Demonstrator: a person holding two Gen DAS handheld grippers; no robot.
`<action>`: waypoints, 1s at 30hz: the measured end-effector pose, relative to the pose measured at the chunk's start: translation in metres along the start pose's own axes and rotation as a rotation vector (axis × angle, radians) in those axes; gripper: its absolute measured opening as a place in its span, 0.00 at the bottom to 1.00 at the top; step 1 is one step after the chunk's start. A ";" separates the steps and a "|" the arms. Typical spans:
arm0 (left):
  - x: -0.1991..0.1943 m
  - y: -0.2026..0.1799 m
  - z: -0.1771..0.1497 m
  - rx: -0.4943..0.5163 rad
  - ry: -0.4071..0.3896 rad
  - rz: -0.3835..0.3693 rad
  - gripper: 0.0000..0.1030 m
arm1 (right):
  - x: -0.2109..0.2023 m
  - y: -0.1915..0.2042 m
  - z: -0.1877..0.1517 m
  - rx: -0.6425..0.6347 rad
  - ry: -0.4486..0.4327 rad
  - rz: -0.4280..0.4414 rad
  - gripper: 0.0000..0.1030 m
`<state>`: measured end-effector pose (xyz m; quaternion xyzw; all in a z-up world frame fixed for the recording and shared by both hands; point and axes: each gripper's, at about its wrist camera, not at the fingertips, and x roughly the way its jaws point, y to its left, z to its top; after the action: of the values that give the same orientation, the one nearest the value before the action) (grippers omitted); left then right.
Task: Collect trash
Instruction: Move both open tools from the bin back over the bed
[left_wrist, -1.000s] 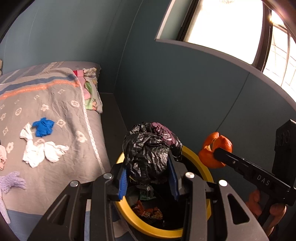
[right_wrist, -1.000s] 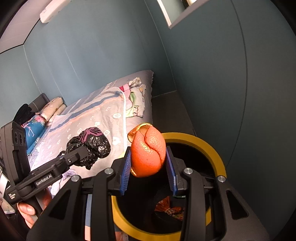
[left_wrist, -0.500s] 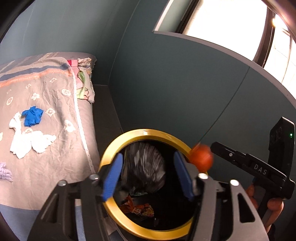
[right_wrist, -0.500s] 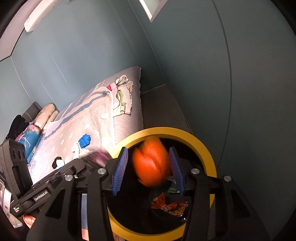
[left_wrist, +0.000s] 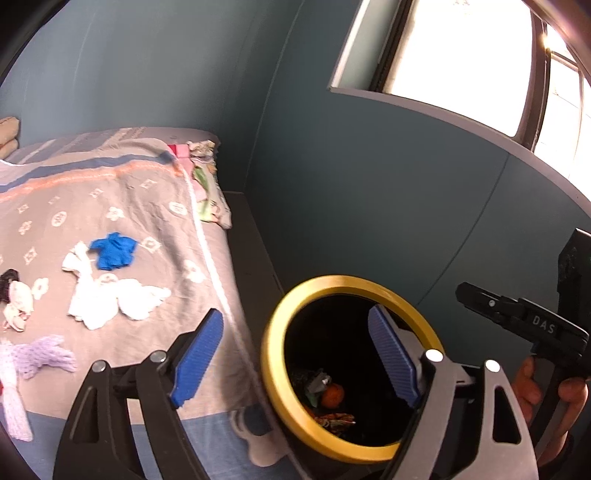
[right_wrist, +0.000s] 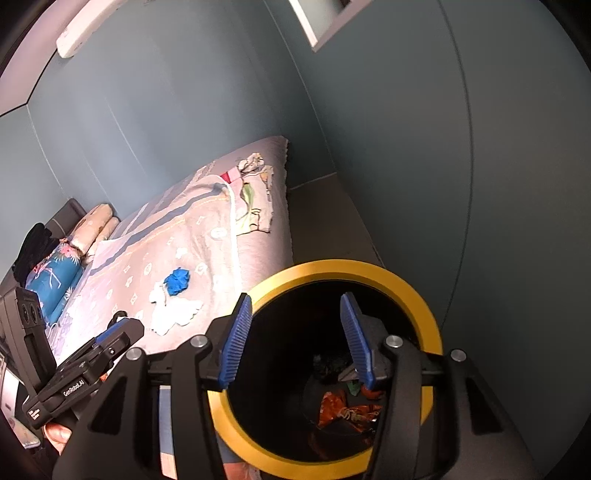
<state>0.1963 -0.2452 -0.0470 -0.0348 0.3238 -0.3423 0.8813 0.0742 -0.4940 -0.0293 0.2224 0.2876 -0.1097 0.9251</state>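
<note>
Both drops look complete. Left gripper (left_wrist: 295, 354) and right gripper (right_wrist: 297, 336) are opening, nothing between the jaws. Orange peel (left_wrist: 332, 394) lies inside the bin (left_wrist: 275, 369). Next, swing toward the blue scrap (left_wrist: 112, 251) on the bed (left_wrist: 147, 206), ten o'clock.

A bedroom in a home, plainly. A bed (left_wrist: 110, 206) under a grey patterned cover, strewn with small cloth items (a blue rag (left_wrist: 112, 251), white pieces (left_wrist: 110, 299), something lilac and knitted (left_wrist: 40, 356)). Pillows (right_wrist: 94, 227) stacked at the headboard end. Teal walls (left_wrist: 369, 192), a bright window (left_wrist: 458, 59), an air conditioner (right_wrist: 90, 26) mounted high. A yellow-rimmed bin (right_wrist: 369, 267) beside the bed, wrappers (right_wrist: 343, 410) inside.
</note>
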 end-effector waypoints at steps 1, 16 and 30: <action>-0.004 0.002 0.001 -0.001 -0.006 0.009 0.78 | 0.000 0.006 0.000 -0.009 0.002 0.006 0.49; -0.076 0.069 0.009 -0.062 -0.110 0.141 0.89 | 0.001 0.094 0.003 -0.136 0.005 0.113 0.62; -0.131 0.174 -0.006 -0.155 -0.137 0.310 0.90 | 0.042 0.199 -0.010 -0.255 0.076 0.190 0.62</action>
<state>0.2210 -0.0292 -0.0293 -0.0756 0.2899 -0.1732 0.9382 0.1694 -0.3178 0.0078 0.1335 0.3114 0.0242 0.9405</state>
